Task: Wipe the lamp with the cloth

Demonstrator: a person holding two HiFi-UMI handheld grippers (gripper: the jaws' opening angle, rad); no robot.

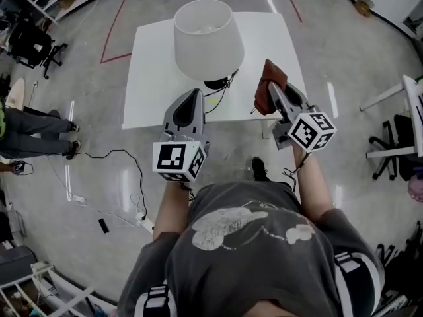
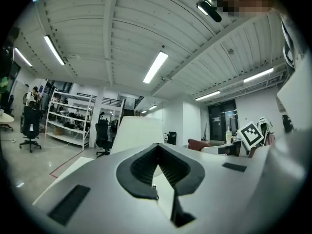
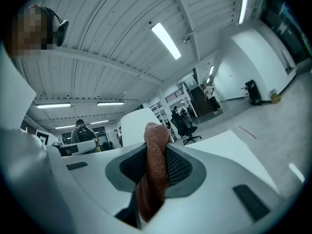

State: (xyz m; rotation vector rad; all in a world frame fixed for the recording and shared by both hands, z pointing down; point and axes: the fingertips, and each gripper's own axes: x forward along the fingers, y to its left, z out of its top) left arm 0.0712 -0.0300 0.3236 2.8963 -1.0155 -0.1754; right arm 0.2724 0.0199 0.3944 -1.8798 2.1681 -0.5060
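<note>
**Bench** (image 1: 152, 78): white, upper centre of the head view, on a grey floor. It carries the lamp alone.

**Lamp** (image 1: 205, 38): the task's thing. It has a white shade and stands upright toward the bench's near edge. Its dark base (image 1: 217, 82) sits under the shade, and the cord (image 1: 215, 101) trails to the edge. Neither tool touches it, so wiping reads as not yet begun.

**Left tool** (image 1: 193, 94): centre of the frame, jaws closed tip to tip with nothing between them. The tip sits just beside the base, below the shade. It is probably placed there to steady the lamp.

**Right tool** (image 1: 274, 92): right of the lamp and apart from the shade, jaws clamped on the cloth. It appears held ready to bring the cloth across.

**Cloth** (image 1: 266, 78): reddish-brown and bunched. It stands up out of the jaws with a loose end hanging below. The free top likely serves as the wiping face.

**Surroundings**: an office chair (image 1: 30, 45) at upper left, a bystander's legs (image 1: 39, 131) at the left edge, and a floor cable (image 1: 112, 154) at lower left. All are well apart from the bench.

**In the way**: the cord near the base could snag. The shade may tilt under pressure.
</note>
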